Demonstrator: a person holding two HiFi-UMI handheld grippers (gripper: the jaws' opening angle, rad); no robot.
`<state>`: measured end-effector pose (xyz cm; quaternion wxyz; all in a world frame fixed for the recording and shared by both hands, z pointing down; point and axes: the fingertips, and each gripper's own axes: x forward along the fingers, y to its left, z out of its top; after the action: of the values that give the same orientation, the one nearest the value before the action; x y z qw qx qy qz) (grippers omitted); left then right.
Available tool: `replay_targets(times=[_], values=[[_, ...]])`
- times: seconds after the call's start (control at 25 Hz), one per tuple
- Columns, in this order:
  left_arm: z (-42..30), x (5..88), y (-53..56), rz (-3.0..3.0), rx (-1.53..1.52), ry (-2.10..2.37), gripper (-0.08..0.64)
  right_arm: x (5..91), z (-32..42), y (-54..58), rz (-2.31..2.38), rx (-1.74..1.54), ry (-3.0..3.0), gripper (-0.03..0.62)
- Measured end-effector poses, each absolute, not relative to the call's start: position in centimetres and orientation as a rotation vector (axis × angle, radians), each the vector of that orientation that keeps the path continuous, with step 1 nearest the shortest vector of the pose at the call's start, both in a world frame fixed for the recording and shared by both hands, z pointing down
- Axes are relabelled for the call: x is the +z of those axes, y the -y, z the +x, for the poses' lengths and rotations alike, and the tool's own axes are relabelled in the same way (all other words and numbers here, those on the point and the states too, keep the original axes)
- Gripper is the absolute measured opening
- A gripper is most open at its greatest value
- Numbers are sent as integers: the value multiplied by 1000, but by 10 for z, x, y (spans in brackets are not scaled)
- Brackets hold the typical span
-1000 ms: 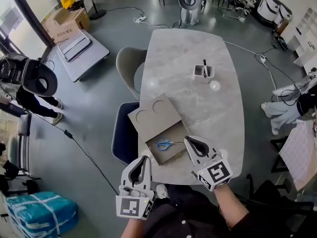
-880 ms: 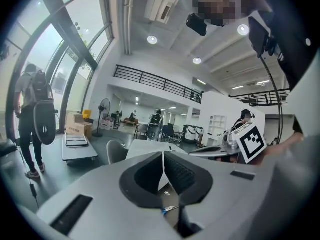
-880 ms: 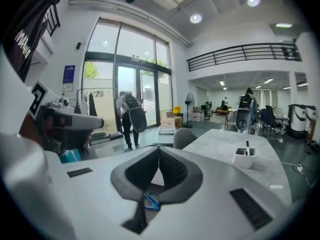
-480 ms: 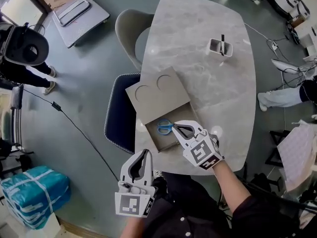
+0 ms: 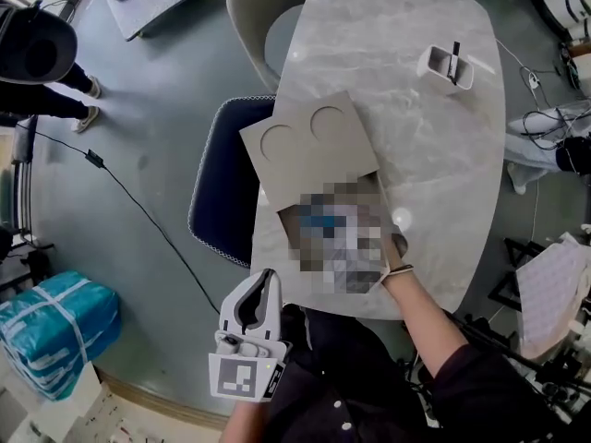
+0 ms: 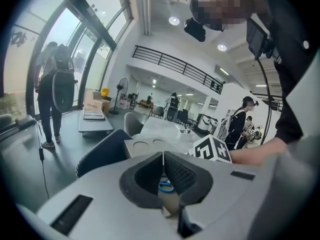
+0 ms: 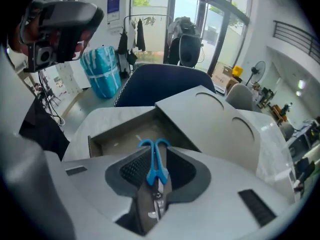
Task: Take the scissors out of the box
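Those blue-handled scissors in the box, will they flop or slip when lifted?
Probably stiff: the scissors have metal blades. They look thin, so likely light. Smooth plastic handles between the right gripper jaws might pivot or slip.

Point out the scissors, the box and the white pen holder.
scissors [image 7: 154, 165]: right gripper view, on the blue handles.
box [image 7: 121, 137]: right gripper view, on its bare inner floor.
white pen holder [image 5: 436, 63]: head view, on its left wall.

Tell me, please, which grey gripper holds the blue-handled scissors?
The right gripper: its jaws grip the blue-handled scissors, while the left gripper has jaws together, empty.
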<state>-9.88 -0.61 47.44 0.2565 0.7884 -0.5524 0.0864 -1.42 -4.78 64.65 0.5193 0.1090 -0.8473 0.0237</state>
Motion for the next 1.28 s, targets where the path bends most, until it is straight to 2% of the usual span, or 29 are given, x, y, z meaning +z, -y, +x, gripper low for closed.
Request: replay_targets(times=[0.8, 1.28], values=[[-107, 486, 5, 2072, 210, 1525, 19, 670, -26, 42, 163, 103, 1967, 71], [-92, 450, 20, 2185, 167, 1505, 19, 603, -23, 68, 394, 132, 2106, 69]])
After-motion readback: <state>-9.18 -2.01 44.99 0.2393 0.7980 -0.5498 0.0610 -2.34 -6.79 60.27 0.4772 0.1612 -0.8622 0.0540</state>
